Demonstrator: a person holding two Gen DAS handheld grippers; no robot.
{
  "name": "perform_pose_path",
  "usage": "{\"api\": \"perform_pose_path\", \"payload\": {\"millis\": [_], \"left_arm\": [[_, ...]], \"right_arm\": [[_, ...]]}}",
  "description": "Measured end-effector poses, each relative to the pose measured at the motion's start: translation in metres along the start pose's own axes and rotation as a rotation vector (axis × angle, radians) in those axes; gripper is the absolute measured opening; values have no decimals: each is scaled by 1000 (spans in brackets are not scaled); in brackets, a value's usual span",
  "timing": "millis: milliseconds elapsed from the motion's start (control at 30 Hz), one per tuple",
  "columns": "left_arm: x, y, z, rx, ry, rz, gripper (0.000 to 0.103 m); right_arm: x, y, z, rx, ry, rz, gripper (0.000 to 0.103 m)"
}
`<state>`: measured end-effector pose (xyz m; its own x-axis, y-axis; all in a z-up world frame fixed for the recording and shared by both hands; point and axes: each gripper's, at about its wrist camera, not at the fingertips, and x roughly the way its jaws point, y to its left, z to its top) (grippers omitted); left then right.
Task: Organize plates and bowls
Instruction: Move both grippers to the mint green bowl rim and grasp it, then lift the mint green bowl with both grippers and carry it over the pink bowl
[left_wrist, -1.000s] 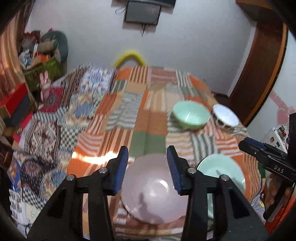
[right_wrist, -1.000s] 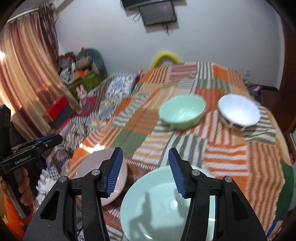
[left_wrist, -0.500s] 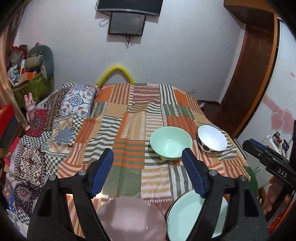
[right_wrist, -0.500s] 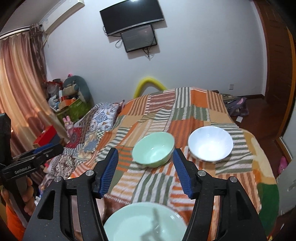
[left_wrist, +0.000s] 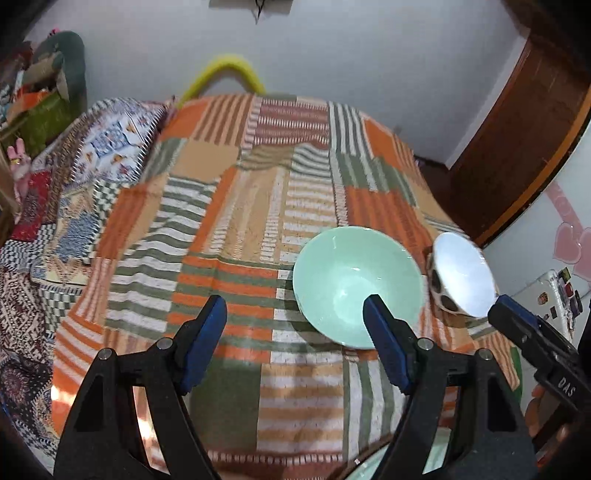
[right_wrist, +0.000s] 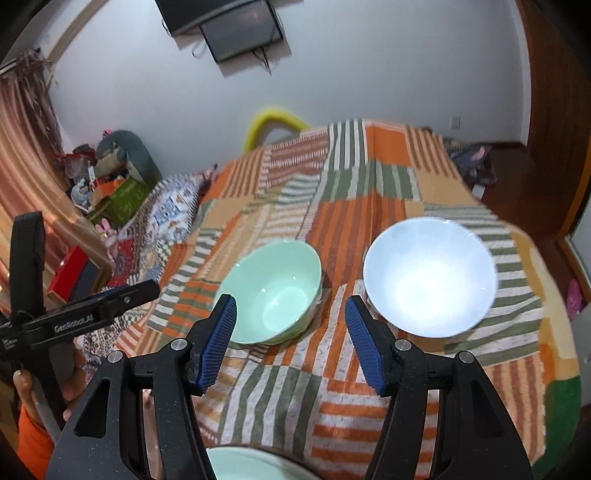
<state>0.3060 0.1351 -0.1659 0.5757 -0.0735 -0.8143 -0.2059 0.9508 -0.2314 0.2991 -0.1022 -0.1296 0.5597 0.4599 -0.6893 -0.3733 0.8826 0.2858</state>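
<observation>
Right now both hand-held grippers are hovering over a bed covered by a striped patchwork blanket (left_wrist: 258, 206), and neither one is holding anything. The left gripper (left_wrist: 295, 339) is standing spread wide, its blue pads (left_wrist: 205, 341) having just been opening, with only blanket showing in the gap; its right-hand pad is overlapping the near rim of the mint green bowl (left_wrist: 354, 284) in the left wrist view, though whether it is touching I cannot tell. The right gripper (right_wrist: 291, 343) is standing released too, jaws having parted a little further within the last moment, and nothing is sitting between its ribbed blue pads (right_wrist: 364, 343).

The mint green bowl is resting upright on the blanket, at about one o'clock from the left gripper and eleven o'clock from the right one. The white bowl (right_wrist: 430, 277) is sitting just beside it, at about one o'clock from the right gripper; in the left wrist view its outer wall is showing dark spots. The two bowls are lying close together, whether apart or touching I cannot say.

At six o'clock in the right wrist view, the rim of a pale green plate (right_wrist: 251, 465) is peeking in at the bottom edge. A hand (right_wrist: 26, 384) in an orange sleeve is gripping the left gripper's handle at nine o'clock.
</observation>
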Motion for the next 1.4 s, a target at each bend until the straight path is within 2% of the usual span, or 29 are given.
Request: {"api": "perform_pose_path", "payload": {"millis": [67,133,333,533,567,633,667,733,1033,1400], "left_arm": [[19,3,6,-3,23,13,75],[38,6,10,-6,54,11,65],[85,13,14,-8,152,2,51],[111,11,8,22,197,-6,41],[114,11,7,24,205,-10,40],[120,10,7,29,219,-28,29],[121,8,7,35,224,-40,26],[119,4,7,49,233,-67,12],[99,-7,1,95,199,-28,12],[22,-23,-8,130,76,-18,12]], "right_arm": [[12,-3,2,2,26,3,57],[26,-5,3,0,54,-1,57],[62,-11,2,18,135,15,57],[87,-11,2,12,182,7,46],[90,-11,1,14,190,6,40],[98,-12,-1,18,215,4,32],[100,-13,-1,22,225,5,30],[105,-13,-1,17,240,-2,28],[93,-3,-4,-25,232,-26,26],[40,20,-1,-48,136,-9,26]]}}
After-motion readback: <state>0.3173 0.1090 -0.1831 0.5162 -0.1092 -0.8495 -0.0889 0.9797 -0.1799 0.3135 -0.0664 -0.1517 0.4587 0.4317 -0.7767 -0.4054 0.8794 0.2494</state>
